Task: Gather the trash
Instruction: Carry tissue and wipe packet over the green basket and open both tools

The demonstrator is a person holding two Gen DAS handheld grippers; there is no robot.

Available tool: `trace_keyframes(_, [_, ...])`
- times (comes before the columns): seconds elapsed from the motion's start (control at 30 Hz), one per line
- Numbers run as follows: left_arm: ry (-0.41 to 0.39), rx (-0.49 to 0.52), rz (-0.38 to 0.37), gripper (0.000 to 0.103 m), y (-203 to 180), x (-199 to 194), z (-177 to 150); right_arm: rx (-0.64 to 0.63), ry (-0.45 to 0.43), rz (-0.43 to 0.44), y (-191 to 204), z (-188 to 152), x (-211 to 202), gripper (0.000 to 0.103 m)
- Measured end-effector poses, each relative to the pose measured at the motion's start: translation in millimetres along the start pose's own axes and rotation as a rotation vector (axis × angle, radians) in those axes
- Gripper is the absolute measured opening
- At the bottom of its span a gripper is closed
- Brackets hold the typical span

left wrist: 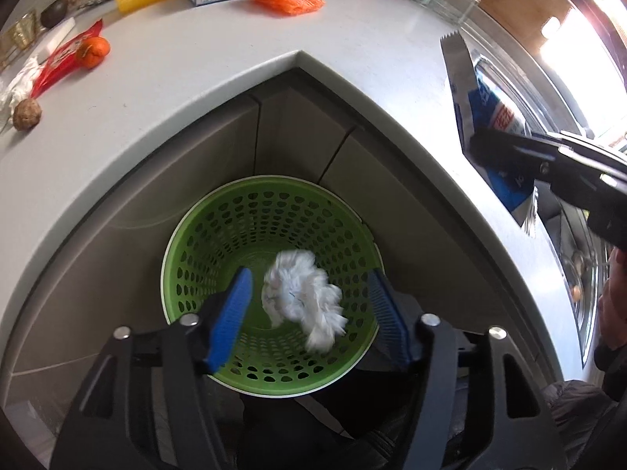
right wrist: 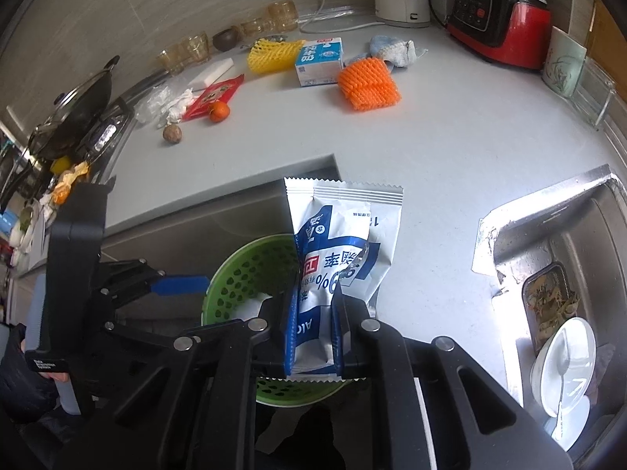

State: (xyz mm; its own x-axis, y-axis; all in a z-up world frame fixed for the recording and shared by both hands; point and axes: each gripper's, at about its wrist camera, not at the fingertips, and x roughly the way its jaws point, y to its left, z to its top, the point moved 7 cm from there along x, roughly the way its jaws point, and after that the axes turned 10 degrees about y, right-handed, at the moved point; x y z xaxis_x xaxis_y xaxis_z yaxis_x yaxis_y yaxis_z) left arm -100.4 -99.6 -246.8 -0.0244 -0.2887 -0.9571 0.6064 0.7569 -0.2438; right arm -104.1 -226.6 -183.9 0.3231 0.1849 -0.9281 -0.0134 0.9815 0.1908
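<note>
A green perforated basket [left wrist: 219,235] stands on the floor below the inner corner of the counter; it also shows in the right wrist view [right wrist: 243,274]. My left gripper [left wrist: 309,286] is open right above the basket. A crumpled white tissue [left wrist: 301,297] is between its blue pads, blurred, over the basket's inside. My right gripper [right wrist: 313,305] is shut on a white and blue foil packet [right wrist: 345,235] and holds it upright over the counter edge, beside the basket. The packet shows at the right in the left wrist view [left wrist: 482,117].
The white counter [right wrist: 450,137] carries an orange foam net [right wrist: 368,84], a yellow foam net [right wrist: 272,55], a milk carton [right wrist: 319,60], a red wrapper [right wrist: 213,96], a tangerine [right wrist: 218,111], a brown nut [right wrist: 172,133] and a cloth [right wrist: 395,51]. A sink [right wrist: 548,258] with dishes lies right.
</note>
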Motion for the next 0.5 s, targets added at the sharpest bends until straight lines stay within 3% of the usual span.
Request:
trace_keyframes(0.23, [-0.025,-0.045,0.045,0.071,5.6,-11.3,4.0,-0.045,-0.003,0.027,0.6,0.9,-1.3,0.017])
trace_keyframes(0.5, [-0.129,-0.206,0.124,0.083,42.8,-58.5,8.6,-0.159,0.035,0.061,21.3,-8.7,7.7,0.020])
